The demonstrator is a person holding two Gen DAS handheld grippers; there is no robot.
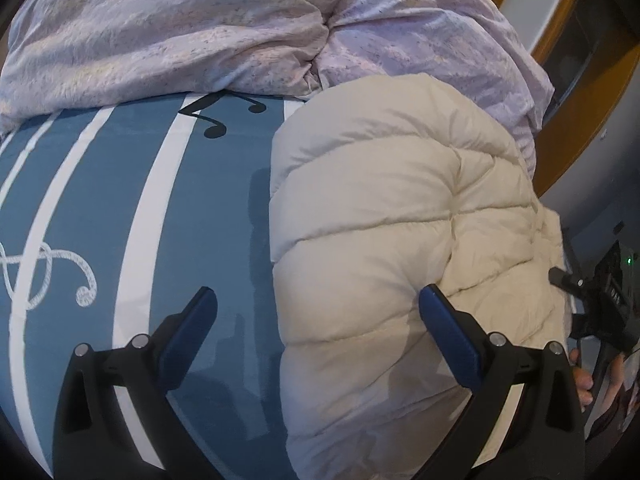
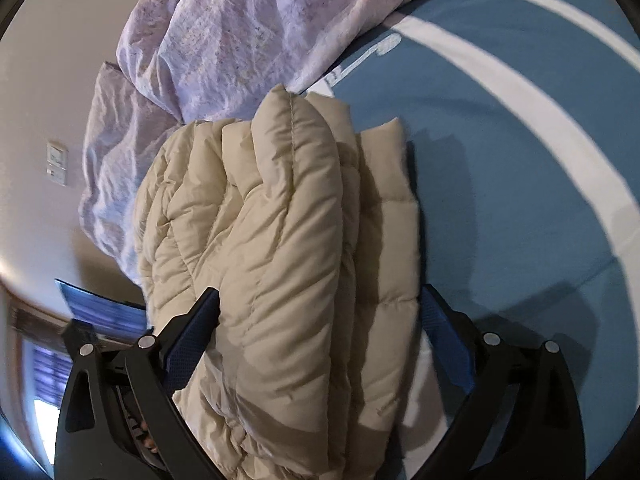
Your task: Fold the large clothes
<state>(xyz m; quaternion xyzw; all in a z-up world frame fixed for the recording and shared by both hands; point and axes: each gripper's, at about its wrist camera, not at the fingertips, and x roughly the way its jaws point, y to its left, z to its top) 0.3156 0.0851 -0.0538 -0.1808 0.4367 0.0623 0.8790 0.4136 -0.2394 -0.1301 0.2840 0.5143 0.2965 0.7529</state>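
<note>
A cream quilted puffer jacket (image 1: 384,216) lies folded in a thick bundle on a blue bedsheet with white stripes (image 1: 208,208). My left gripper (image 1: 316,304) is open, its jaws wide, straddling the bundle's near left edge. In the right wrist view the jacket (image 2: 280,240) fills the middle, its folded layers stacked edge on. My right gripper (image 2: 320,308) is open with the bundle between its fingers; whether the pads touch the fabric I cannot tell. The right gripper's black body also shows in the left wrist view (image 1: 600,300), beside the bundle's right side.
A crumpled lilac duvet (image 1: 240,28) is heaped at the far side of the bed, touching the jacket; it also shows in the right wrist view (image 2: 224,36). The bed edge and a wooden floor (image 1: 580,92) lie to the right. A white wall (image 2: 52,92) is beyond.
</note>
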